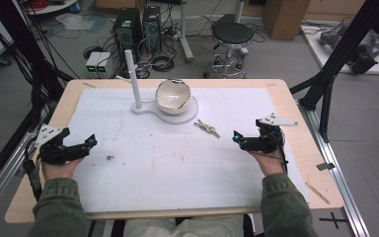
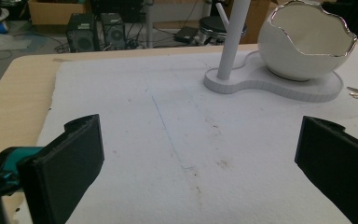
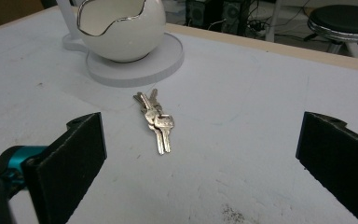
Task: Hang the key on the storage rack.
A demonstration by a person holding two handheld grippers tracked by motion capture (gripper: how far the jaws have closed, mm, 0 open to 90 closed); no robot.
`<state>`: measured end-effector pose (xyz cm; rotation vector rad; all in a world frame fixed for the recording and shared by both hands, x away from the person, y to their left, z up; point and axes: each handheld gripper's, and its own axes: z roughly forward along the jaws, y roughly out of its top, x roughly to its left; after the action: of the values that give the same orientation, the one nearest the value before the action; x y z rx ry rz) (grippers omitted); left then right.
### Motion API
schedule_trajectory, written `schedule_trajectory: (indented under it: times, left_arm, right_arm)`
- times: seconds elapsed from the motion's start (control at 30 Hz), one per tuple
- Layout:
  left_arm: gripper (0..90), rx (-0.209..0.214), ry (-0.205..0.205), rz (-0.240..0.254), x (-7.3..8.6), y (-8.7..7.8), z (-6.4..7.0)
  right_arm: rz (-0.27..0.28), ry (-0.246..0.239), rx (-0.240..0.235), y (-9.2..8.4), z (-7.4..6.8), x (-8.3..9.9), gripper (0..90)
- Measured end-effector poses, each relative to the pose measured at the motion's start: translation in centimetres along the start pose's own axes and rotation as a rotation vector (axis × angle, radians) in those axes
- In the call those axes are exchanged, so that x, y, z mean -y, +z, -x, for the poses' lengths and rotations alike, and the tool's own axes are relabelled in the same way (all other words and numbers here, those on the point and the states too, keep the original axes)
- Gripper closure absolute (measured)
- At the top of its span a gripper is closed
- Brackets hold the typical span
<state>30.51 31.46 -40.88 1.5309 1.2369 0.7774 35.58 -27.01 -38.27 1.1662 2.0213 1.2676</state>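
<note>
Metal keys [image 3: 154, 122] lie flat on the white mat [image 1: 177, 163] of the tabletop [image 1: 296, 118], just off the white stand base [image 1: 190, 112] at its 4 o'clock, w/ the egg-shaped bowl [image 1: 173, 97] on that base. Right gripper [image 1: 238, 139] sits at approx 3 o'clock from the keys, near but apart, fingers [image 3: 70, 163] wide open, nothing held. Left gripper [image 1: 89, 143] at mat's 9 o'clock edge, fingers [image 2: 67, 168] also wide open & empty.

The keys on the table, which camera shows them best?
The right gripper view: the keys lie close and sharp between its open jaws. The high view shows them small beside the white stand; the left gripper view catches just their tips at the edge.
</note>
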Motion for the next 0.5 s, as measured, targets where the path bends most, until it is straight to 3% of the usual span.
schedule_trajectory:
  times: [0.17, 0.5]
  left_arm:
    - [1.7, -0.005, -0.003, -0.001, 0.0, 0.0, -0.1]
    - [1.7, -0.011, -0.004, 0.004, 0.0, 0.0, -0.1]
  right_arm:
    - [-0.042, 0.001, -0.016, 1.0, 0.0, -0.6, 0.6]
    - [-0.063, -0.018, -0.027, 2.4, -0.1, -2.0, 0.5]
